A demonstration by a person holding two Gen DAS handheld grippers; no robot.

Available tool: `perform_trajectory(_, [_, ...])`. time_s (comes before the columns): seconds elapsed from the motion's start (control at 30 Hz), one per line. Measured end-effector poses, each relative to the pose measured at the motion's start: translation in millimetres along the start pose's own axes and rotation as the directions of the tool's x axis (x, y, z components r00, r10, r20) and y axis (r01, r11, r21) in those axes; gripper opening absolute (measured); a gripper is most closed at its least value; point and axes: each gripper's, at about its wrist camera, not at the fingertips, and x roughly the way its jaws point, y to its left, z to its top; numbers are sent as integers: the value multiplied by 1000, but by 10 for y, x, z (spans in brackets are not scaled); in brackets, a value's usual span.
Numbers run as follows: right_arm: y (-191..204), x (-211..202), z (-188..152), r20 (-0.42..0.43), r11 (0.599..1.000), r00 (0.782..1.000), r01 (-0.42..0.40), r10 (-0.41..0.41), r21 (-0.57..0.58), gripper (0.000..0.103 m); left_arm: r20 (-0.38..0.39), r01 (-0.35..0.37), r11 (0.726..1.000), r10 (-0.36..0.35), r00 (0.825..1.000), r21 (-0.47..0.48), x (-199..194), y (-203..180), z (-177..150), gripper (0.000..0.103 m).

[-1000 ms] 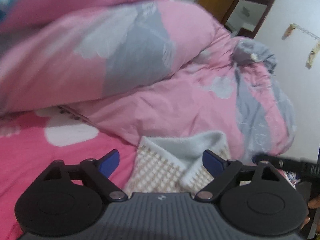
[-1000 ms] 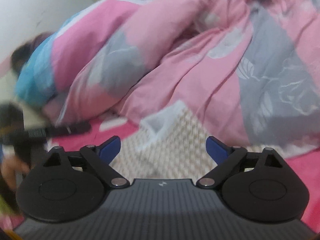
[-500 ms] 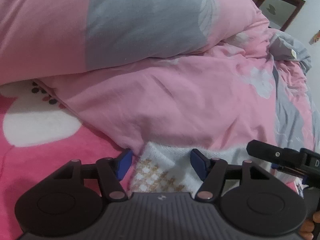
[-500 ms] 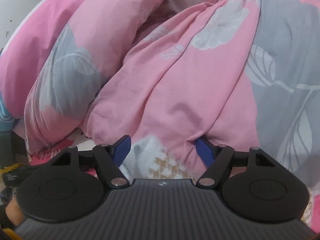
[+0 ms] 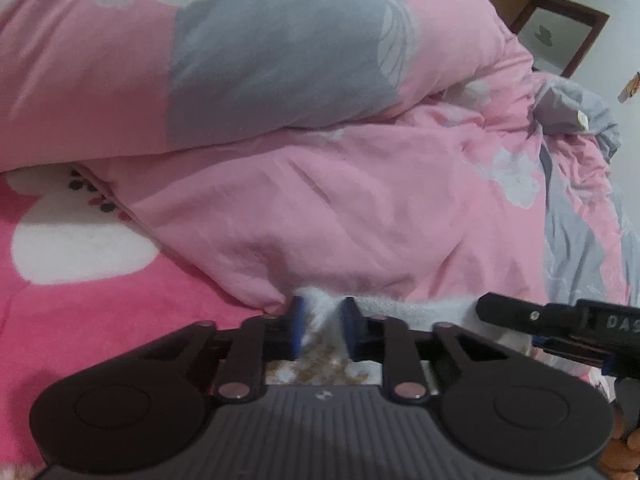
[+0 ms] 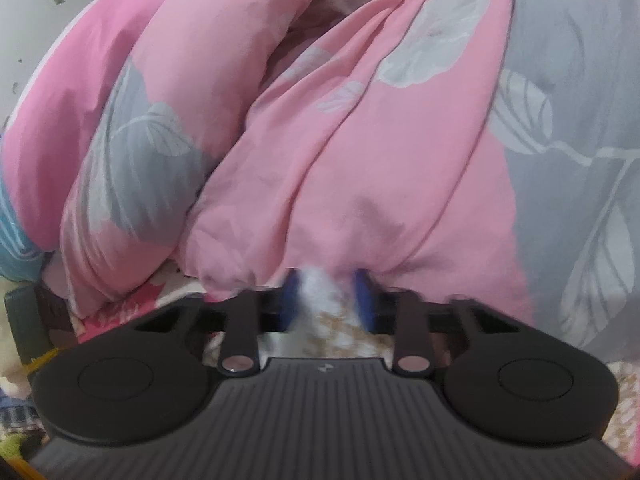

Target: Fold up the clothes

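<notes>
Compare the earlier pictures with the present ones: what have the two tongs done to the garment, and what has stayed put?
Both tongs went forward and down to the garment's far edge under the quilt. The left tongs and right tongs, wide open before, are closing with the garment's white fleecy edge between the pads. The pink quilt and the pink sheet lie as before.

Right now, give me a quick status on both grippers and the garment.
Left gripper and right gripper both closing on the garment's white fleecy edge. Garment flat on the bed. Pink and grey quilt bunched right against that edge, crowding it.
</notes>
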Motion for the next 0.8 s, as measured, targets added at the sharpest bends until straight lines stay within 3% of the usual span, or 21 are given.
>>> perform_trajectory(0.1, [110,-80,-24,-1,999,1000,10,-10,-46,9,44,18,1000,-19,999,13,-216,-48,17,13])
perform_trajectory(0.3, [243,-582,-168,0,984,1000,-15,15,-178,7,94,136,971,-157,983,199,-1044,-363,-89,12])
perform_trajectory(0.47, [263,-1163,-539,-23,953,1000,-22,16,-303,7,27,238,927,-257,966,290,-1674,-544,-437,13])
perform_trajectory(0.57, [242,-1403,-893,-38,921,999,2,-18,-389,6,-38,249,899,-252,967,360,-1867,-601,-816,14])
perform_trajectory(0.67, [203,-1462,-1296,-58,884,996,38,-73,-465,5,-123,237,872,-204,971,429,-1896,-599,-1199,16])
perform_trajectory(0.73, [178,-1373,-1502,-61,860,991,71,-117,-505,5,-164,253,870,-201,966,423,-1929,-546,-1360,27])
perform_trajectory(0.8, [145,-1290,-1659,-53,844,987,100,-150,-527,4,-158,297,884,-256,954,360,-2060,-446,-1390,29])
